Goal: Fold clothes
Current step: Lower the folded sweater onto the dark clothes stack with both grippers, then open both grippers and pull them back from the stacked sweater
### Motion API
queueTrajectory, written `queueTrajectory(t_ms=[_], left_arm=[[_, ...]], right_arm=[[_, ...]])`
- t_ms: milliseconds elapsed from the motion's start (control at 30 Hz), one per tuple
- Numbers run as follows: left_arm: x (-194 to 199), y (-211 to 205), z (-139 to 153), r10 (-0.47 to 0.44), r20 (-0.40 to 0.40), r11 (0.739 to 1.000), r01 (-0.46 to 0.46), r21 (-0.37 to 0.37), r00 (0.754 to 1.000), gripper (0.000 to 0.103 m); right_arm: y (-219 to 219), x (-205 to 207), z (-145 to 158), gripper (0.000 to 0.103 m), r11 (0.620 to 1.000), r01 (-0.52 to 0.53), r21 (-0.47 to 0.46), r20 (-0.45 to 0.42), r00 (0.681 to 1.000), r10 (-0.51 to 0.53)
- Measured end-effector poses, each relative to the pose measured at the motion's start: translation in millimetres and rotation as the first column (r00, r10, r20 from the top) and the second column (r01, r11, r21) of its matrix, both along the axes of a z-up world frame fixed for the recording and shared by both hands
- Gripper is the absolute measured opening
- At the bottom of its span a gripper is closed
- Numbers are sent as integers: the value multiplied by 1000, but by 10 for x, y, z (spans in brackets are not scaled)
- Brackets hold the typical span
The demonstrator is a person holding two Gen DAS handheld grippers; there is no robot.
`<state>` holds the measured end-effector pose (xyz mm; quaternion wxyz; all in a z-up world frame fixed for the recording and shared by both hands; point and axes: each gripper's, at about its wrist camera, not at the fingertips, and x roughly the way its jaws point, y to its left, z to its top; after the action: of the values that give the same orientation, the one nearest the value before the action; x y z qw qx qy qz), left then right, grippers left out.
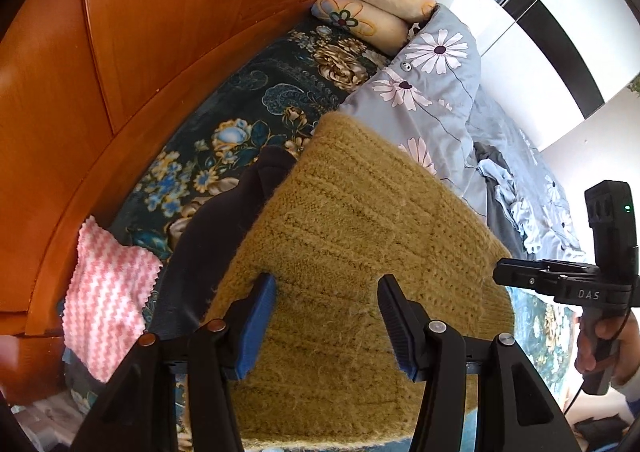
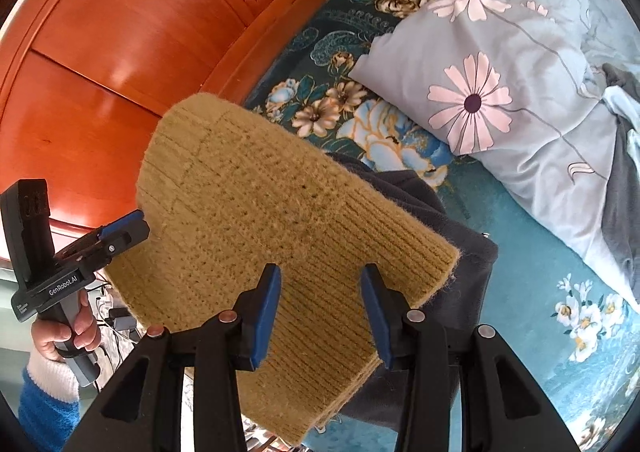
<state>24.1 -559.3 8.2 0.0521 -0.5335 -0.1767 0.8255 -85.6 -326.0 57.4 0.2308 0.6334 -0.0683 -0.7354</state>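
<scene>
The folded mustard knit sweater (image 2: 280, 236) lay on a dark garment (image 2: 448, 252) at six o'clock of the bed. Left gripper (image 1: 326, 326) and right gripper (image 2: 320, 316) hovered with fingers apart; a careless pinch might drag its layers askew.

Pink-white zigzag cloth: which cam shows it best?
Left wrist view. The pink-white zigzag cloth lies whole at the left, between the wooden headboard and the dark garment under the mustard sweater. The right wrist view does not show it at all.
</scene>
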Motion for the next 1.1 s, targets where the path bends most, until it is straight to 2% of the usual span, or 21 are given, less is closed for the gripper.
queueTrajectory(t_ms=[133, 367, 500, 800, 867, 967, 1000, 1100], left_arm=[[87, 1, 143, 22, -21, 1000, -22, -2, 1000, 57], [391, 138, 421, 37, -80, 998, -41, -56, 996, 57], [618, 263, 483, 53, -105, 994, -63, -94, 993, 64], [1090, 507, 215, 106, -87, 988, -115, -103, 991, 80], [1183, 552, 145, 124, -89, 984, -134, -120, 988, 82], [1303, 604, 36, 155, -102, 977, -168, -129, 983, 89], [1335, 623, 7, 159, -110, 975, -174, -142, 981, 92], [1419, 690, -80, 162, -134, 964, -185, -189, 978, 103]], right_arm=[[39, 75, 161, 43, 1000, 9, 0, -37, 999, -9], [102, 335, 364, 43, 1000, 22, -7, -91, 996, -23], [132, 584, 355, 57, 1000, 27, 13, -117, 993, -26], [208, 1168, 50, 65, 995, 61, 82, -100, 994, -53], [221, 1270, -12, 72, 994, 65, 91, -95, 994, -56], [227, 1377, -50, 75, 992, 64, 108, -112, 992, -52], [230, 1405, -66, 81, 991, 67, 116, -119, 992, -53], [243, 1498, -117, 82, 989, 83, 127, -144, 988, -64]])
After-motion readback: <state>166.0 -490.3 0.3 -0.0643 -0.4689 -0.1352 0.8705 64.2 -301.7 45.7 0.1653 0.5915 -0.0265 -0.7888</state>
